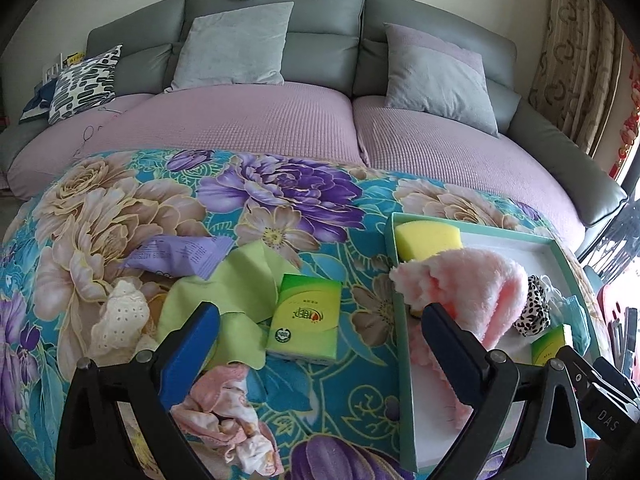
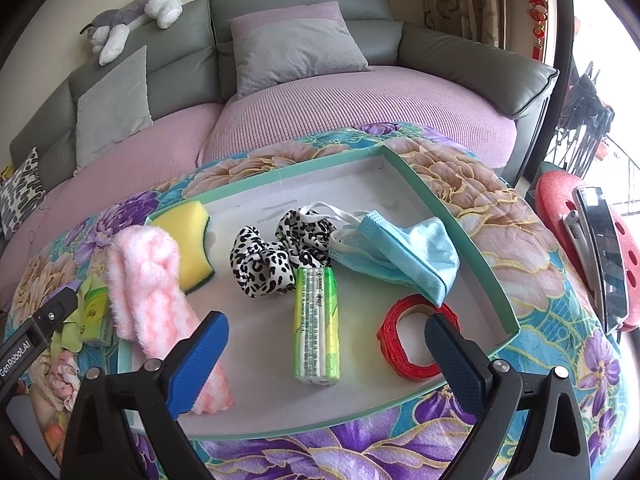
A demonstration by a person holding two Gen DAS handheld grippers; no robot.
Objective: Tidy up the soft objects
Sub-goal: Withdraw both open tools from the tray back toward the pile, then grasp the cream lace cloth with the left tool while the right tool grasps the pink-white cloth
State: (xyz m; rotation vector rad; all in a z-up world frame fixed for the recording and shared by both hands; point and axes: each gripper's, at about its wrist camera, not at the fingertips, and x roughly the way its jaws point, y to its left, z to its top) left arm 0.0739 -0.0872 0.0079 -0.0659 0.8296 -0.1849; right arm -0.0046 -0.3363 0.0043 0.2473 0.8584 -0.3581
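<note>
My left gripper point(image 1: 324, 340) is open above the floral blanket, and between its fingers lie a green tissue pack point(image 1: 306, 322) and a crumpled pink patterned cloth point(image 1: 228, 408), neither gripped. A green cloth point(image 1: 236, 288), a purple packet point(image 1: 180, 258) and a white lace cloth point(image 1: 120, 320) lie to the left. My right gripper point(image 2: 326, 344) is open over the teal tray point(image 2: 460, 216). The tray holds a green tissue roll pack point(image 2: 316, 324), a red band point(image 2: 412, 340), a blue mask point(image 2: 404, 256), a leopard scrunchie point(image 2: 276, 256) and a yellow sponge point(image 2: 188, 240). A pink fluffy cloth point(image 2: 156, 300) drapes over its left rim.
The blanket-covered surface stands in front of a grey sofa point(image 1: 320, 40) with mauve seat covers, several cushions and a plush dog point(image 2: 136, 12) on its back. A red perforated stool point(image 2: 560, 200) with a dark flat device on it stands at the right.
</note>
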